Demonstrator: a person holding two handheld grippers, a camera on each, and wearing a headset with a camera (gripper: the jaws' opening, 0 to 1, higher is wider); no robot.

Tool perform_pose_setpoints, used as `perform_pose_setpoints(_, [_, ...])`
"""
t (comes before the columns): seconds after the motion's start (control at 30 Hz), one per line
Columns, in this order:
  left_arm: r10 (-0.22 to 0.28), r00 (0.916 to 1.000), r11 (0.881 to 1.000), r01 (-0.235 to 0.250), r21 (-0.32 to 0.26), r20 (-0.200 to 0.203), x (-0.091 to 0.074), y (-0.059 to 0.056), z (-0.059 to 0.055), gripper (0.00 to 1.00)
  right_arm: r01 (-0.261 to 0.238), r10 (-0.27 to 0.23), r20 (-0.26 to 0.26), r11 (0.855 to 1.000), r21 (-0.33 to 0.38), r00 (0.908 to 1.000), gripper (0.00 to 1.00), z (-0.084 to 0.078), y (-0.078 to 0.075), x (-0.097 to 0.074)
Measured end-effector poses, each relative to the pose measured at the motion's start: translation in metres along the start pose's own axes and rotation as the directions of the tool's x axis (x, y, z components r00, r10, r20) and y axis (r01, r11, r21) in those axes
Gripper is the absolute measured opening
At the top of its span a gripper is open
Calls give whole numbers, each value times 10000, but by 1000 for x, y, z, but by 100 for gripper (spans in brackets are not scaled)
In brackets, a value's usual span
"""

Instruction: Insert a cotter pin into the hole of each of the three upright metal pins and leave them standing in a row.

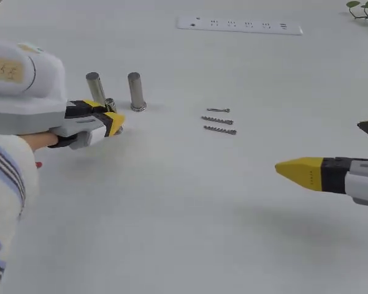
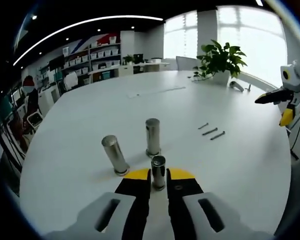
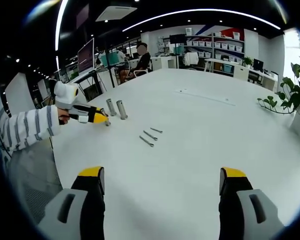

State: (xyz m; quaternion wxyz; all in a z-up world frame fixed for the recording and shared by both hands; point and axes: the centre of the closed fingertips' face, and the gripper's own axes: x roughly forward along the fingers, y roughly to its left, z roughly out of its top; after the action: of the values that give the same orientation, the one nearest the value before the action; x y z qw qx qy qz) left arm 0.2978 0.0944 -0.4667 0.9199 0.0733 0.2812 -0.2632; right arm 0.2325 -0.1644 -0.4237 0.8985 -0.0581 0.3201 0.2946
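Note:
Three metal pins stand on the white table. My left gripper (image 1: 113,119) (image 2: 158,181) is shut on the nearest pin (image 2: 158,170) (image 1: 110,105), gripping its shaft. A second pin (image 1: 95,87) (image 2: 114,154) leans beside it, and a third pin (image 1: 135,92) (image 2: 152,137) stands upright just beyond. Three cotter pins (image 1: 219,120) (image 2: 211,131) (image 3: 150,135) lie side by side on the table to the right of the metal pins. My right gripper (image 3: 160,182) hangs open over the table far to the right, with one yellow fingertip (image 1: 300,171) in the head view.
A white power strip (image 1: 239,25) lies at the far side of the table, and a potted plant (image 2: 221,62) stands near the table's far corner. Desks, shelves and a seated person fill the room behind.

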Motion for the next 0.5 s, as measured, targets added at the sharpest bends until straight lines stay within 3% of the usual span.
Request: perform_pose_setpoints(0.5, [-142, 9999, 9999, 142, 66, 15, 2, 2, -1, 5, -49, 49, -11, 10000, -22, 10000, 94, 0, 2, 0])
